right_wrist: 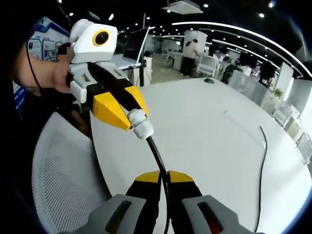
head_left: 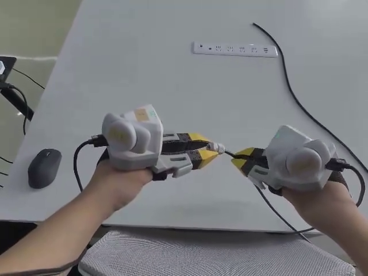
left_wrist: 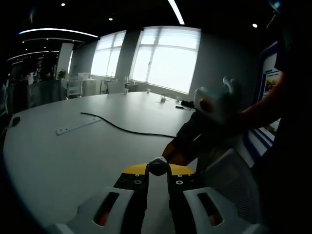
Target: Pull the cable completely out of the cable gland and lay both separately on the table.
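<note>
Gland [right_wrist: 140, 122] sits clamped in my left hand-held gripper [head_left: 207, 153]; my right hand-held gripper [right_wrist: 164, 179] pinches the cable [right_wrist: 156, 152] just beside the gland. I'd pull straight along the gland's axis, without twisting.

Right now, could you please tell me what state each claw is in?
Left claw: closed on the cable gland.
Right claw: closed on the cable.
</note>
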`<state>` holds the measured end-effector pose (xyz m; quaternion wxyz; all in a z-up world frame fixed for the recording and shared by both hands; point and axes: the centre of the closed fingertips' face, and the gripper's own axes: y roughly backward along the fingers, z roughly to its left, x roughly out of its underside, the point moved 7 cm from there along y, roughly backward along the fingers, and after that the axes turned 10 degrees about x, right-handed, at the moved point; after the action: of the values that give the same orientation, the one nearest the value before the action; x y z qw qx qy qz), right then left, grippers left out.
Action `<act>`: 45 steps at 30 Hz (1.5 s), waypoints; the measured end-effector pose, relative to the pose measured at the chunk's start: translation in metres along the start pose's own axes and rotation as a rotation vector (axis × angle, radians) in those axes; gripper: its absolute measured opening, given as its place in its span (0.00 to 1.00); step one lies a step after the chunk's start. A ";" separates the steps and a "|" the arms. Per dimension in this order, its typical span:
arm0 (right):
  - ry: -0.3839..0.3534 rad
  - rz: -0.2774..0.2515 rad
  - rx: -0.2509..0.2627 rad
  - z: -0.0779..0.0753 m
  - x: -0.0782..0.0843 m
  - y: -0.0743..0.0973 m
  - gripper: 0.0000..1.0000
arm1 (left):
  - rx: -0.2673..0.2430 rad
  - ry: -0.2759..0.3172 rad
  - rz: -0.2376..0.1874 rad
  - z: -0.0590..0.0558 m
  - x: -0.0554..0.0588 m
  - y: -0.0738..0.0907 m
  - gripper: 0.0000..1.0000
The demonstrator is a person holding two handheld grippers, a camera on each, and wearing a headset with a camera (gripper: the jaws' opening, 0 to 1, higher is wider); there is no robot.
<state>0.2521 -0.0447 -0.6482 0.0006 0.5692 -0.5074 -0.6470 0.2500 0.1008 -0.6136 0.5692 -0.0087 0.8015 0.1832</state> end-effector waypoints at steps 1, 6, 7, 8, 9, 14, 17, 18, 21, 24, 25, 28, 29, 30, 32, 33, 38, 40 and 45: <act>-0.012 0.008 -0.001 -0.001 0.003 0.000 0.00 | -0.002 -0.001 -0.001 0.000 0.000 0.000 0.15; -0.070 0.025 0.000 -0.004 0.013 0.000 0.00 | -0.003 0.002 0.001 0.001 0.000 0.000 0.15; -0.070 0.024 0.002 -0.005 0.013 0.000 0.00 | -0.002 0.002 0.000 0.002 0.000 0.000 0.15; -0.070 0.026 0.003 -0.005 0.014 0.000 0.00 | -0.003 0.000 -0.003 0.002 -0.001 0.000 0.15; -0.066 0.036 0.008 -0.005 0.016 -0.001 0.00 | -0.008 0.001 -0.010 0.003 -0.002 0.000 0.15; -0.076 0.045 0.022 -0.009 0.021 0.000 0.00 | -0.006 0.006 -0.013 0.005 -0.003 0.003 0.15; -0.073 0.042 0.027 -0.011 0.021 0.000 0.00 | -0.006 0.009 -0.009 0.005 -0.001 0.003 0.15; -0.072 0.043 0.031 -0.012 0.021 0.000 0.00 | -0.006 0.010 -0.008 0.005 0.000 0.003 0.15; -0.063 0.047 0.036 -0.014 0.020 -0.001 0.00 | -0.003 0.009 -0.003 0.004 0.001 0.001 0.15; -0.048 0.057 0.036 -0.016 0.019 -0.002 0.00 | 0.005 0.015 -0.005 0.004 0.003 0.000 0.15; -0.039 0.060 0.038 -0.017 0.018 -0.001 0.00 | 0.008 0.014 -0.001 0.005 0.005 -0.001 0.15; -0.041 0.065 0.038 -0.022 0.015 0.003 0.00 | 0.014 0.010 0.005 0.005 0.008 -0.003 0.15; -0.042 0.065 0.040 -0.023 0.014 0.004 0.00 | 0.017 0.010 0.003 0.005 0.009 -0.003 0.15; -0.044 0.067 0.041 -0.024 0.013 0.004 0.00 | 0.020 0.012 0.002 0.004 0.010 -0.004 0.15; -0.050 0.069 0.042 -0.027 0.011 0.005 0.00 | 0.018 0.011 -0.002 0.004 0.013 -0.004 0.15; -0.053 0.069 0.043 -0.029 0.010 0.005 0.00 | 0.017 0.011 -0.004 0.005 0.017 -0.004 0.15; -0.056 0.069 0.046 -0.034 0.002 0.002 0.00 | 0.018 0.016 -0.005 0.005 0.026 -0.003 0.15; -0.044 0.071 0.046 -0.033 -0.003 0.001 0.00 | 0.016 0.018 -0.006 0.005 0.029 -0.002 0.15; -0.003 0.082 0.037 -0.032 -0.013 -0.006 0.00 | 0.015 0.040 -0.017 0.006 0.038 0.001 0.15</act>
<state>0.2837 -0.0560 -0.6373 0.0158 0.5469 -0.5424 -0.6376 0.2417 0.1106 -0.6499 0.5544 -0.0149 0.8141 0.1721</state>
